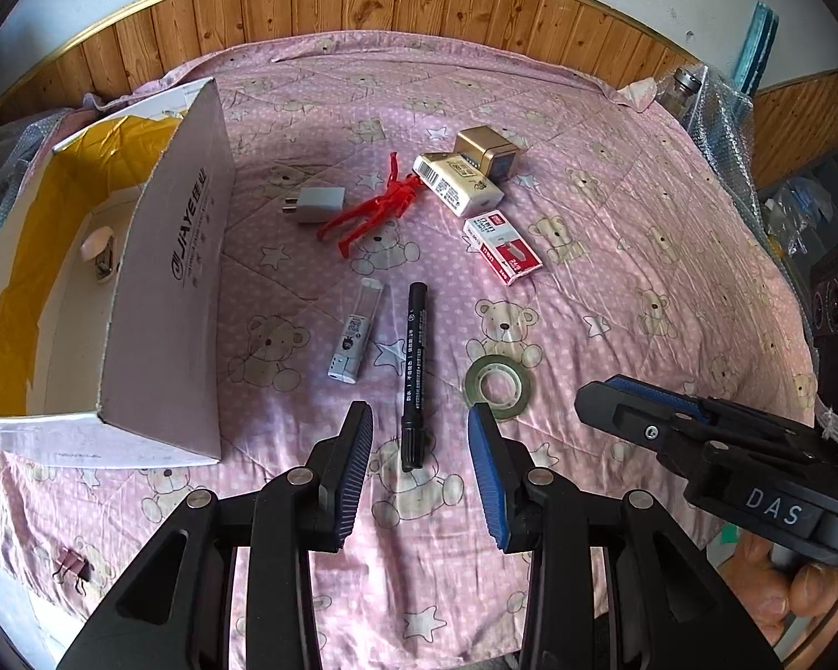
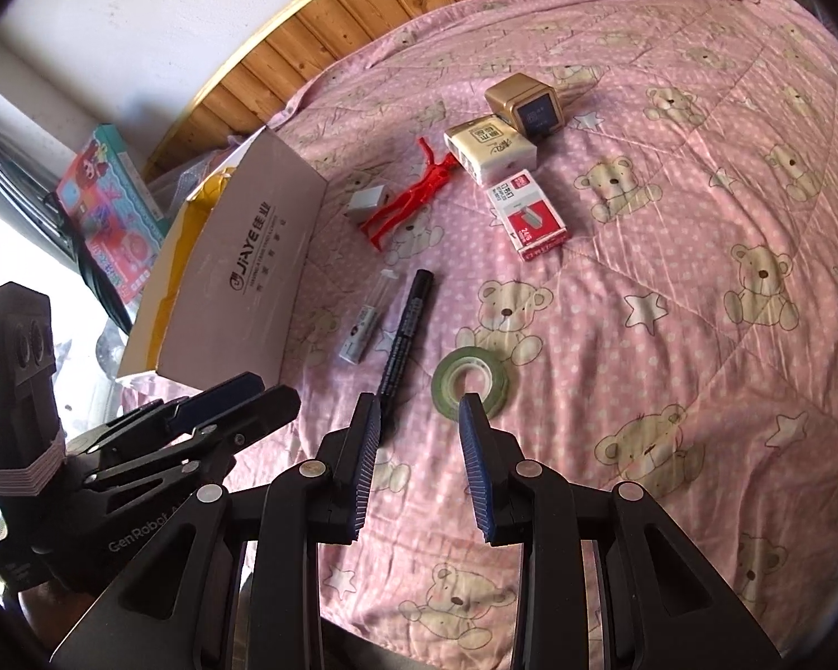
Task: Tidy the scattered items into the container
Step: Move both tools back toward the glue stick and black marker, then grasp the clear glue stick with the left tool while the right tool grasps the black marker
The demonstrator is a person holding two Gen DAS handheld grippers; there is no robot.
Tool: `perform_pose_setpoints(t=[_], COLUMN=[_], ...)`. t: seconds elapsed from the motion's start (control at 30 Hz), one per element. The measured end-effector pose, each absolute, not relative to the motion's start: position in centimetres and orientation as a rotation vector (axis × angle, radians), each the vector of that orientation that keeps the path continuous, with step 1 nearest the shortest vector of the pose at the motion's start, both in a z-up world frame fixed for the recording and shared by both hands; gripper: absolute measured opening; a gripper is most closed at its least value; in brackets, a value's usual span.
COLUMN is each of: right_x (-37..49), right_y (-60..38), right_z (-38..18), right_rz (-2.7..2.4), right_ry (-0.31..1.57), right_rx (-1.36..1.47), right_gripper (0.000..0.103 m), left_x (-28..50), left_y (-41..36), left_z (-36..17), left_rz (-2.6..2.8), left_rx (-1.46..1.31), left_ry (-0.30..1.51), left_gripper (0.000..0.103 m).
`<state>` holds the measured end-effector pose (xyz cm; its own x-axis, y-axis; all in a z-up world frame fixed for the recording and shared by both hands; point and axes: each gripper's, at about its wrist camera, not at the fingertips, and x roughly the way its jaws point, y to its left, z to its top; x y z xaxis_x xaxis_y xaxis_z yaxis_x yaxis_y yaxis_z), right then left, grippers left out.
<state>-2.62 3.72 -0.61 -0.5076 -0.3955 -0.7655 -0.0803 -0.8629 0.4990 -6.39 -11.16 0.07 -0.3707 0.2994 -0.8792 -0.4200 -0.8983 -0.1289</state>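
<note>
1. Left gripper (image 1: 420, 435): jaws open, empty, above the marker (image 1: 415, 374) on the bed (image 1: 614, 290).
2. Right gripper (image 2: 419, 419): jaws open, empty, near the tape (image 2: 471, 383).
3. Box (image 1: 179, 279) stands left of the scattered charger (image 1: 315, 205), red figure (image 1: 380, 206) and staples (image 1: 503, 247).

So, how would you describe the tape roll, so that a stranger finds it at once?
Start at the open white cardboard box on the pink bear-print quilt. Move right past the black marker pen; the greenish transparent tape roll lies flat there. It is the only ring-shaped thing.
</note>
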Motion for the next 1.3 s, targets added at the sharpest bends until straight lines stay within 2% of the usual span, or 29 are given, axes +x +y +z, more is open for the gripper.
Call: perform_pose_setpoints(t=[0.4,0.47,0.67,0.73,0.97,1.03,1.17,1.27,1.3], right_x=[-8.7,-9.8,-12.4,-13.0,-14.0,-14.0,-13.7,-12.7,-12.1], right_y=[-1.0,-1.6,-2.1,-1.8,-2.2,-2.5,-3.9,-3.6,-3.2], right_z=[-4.4,-4.9,-7.2,-7.8,-7.7,-7.7,-7.4,-7.1,-6.8], right_rz=[-2.412,-2.417,-2.415,-2.378,-2.337,-2.346,-2.386,-2.436,-2.479], right_ry=[-0.593,-0.559,-0.515,-0.548,-0.439,-0.424,-0.269,-0.208,-0.167], right_rx=[1.563,1.58,1.644,1.635,1.66,1.664,1.637,1.642,1.647], right_gripper=[0.031,0.026,0.021,0.021,0.02,0.023,0.025,0.014,0.014], left_x=[-12.1,-12.9,-14.8,-14.8,-15.4,-15.7,-16.4,-16.5,-16.4], left_y=[-12.6,-12.8,-13.7,-13.8,-14.4,-14.3,-15.2,-15.2,-14.9], left_z=[-5.4,-6.1,-8.0,-8.0,-7.4,-7.3,-7.2,-7.3,-7.2], left_rz=[2.297,2.291,2.266,2.262,2.206,2.208,2.218,2.204,2.204], left_rx=[-1.542,-1.563,-1.596,-1.568,-1.519,-1.514,-1.523,-1.526,-1.521], left_ry=[0.15,0.137,0.1,0.085,0.015,0.022,-0.022,-0.02,-0.012], left_gripper=[0.037,0.037,0.037,0.037,0.037,0.037,0.037,0.037,0.037])
